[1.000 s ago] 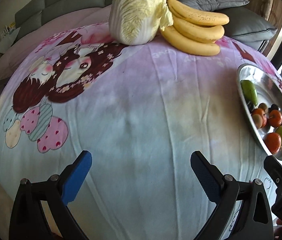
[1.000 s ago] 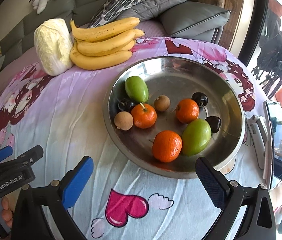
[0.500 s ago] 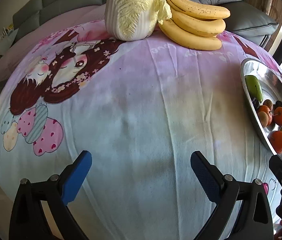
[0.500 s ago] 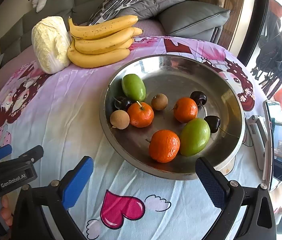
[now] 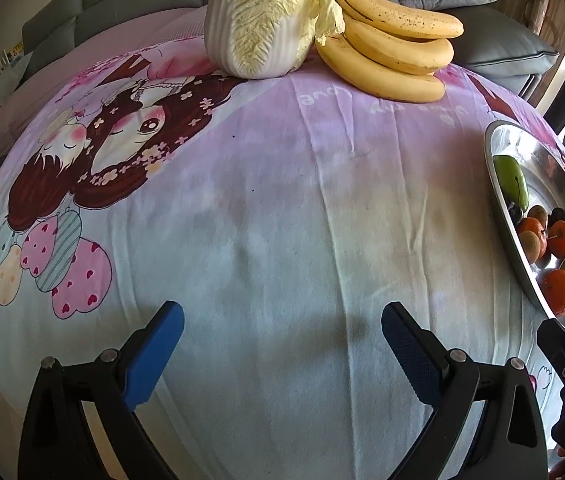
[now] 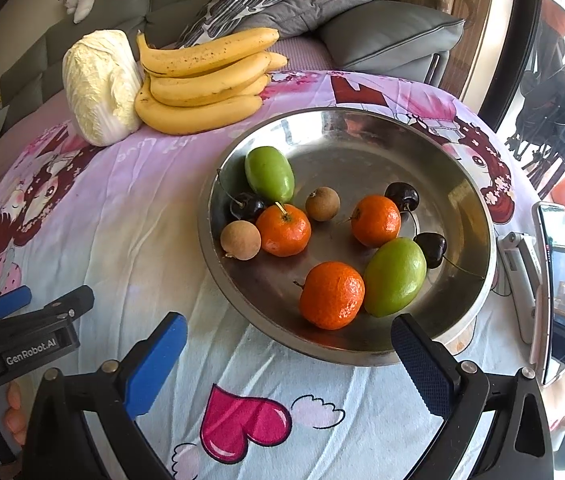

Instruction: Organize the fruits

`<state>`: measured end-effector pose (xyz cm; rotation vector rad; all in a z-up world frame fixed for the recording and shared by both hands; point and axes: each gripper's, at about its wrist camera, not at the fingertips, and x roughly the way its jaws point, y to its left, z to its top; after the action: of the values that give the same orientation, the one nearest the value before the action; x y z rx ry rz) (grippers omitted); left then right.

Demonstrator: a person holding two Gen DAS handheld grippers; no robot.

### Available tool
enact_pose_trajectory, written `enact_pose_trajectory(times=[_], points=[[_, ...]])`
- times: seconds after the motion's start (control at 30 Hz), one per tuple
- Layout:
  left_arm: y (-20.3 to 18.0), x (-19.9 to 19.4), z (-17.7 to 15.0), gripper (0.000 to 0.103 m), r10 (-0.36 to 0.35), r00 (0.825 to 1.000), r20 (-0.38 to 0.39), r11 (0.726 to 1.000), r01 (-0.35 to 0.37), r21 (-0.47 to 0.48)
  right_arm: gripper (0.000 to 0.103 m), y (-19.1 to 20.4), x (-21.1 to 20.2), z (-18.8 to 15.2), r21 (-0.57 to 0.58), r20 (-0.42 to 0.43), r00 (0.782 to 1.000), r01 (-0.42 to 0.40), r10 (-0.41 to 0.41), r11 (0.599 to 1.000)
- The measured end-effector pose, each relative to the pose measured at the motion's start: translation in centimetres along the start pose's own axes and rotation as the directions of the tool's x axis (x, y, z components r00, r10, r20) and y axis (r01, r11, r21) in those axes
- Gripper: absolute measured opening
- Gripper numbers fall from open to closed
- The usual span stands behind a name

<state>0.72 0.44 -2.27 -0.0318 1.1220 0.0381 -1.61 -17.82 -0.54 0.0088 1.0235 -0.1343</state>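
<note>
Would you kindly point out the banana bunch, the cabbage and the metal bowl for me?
banana bunch (image 6: 202, 88): right wrist view, on the middle banana's side.
cabbage (image 6: 98, 88): right wrist view, on its leafy flank.
metal bowl (image 6: 362, 136): right wrist view, on the bare far inner wall.

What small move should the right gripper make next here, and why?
Probably ease the right gripper forward and down over the nearest orange in the metal bowl. It is open and empty, pointing at the bowl's near rim, and that orange lies closest to it. The left gripper, also open, hangs over bare tablecloth, far from any fruit.
</note>
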Motion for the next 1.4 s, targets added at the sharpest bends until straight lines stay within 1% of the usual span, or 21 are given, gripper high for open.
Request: enact_pose_trajectory(times=[0.53,1.4], points=[[-0.06,0.35,0.07,0.099,-0.016,1.000,0.011,1.000,0.016,0.009,0.103,0.22,0.23,-0.08,-0.010,-0.011,1.000,-0.007,0.007,1.000],[-0.03,0.76,0.03,0.099,-0.031,1.000,0.001,0.999,0.031,0.004,0.103,0.07,0.65,-0.28,-0.013,-0.025,1.000,-0.003,0.002,1.000]])
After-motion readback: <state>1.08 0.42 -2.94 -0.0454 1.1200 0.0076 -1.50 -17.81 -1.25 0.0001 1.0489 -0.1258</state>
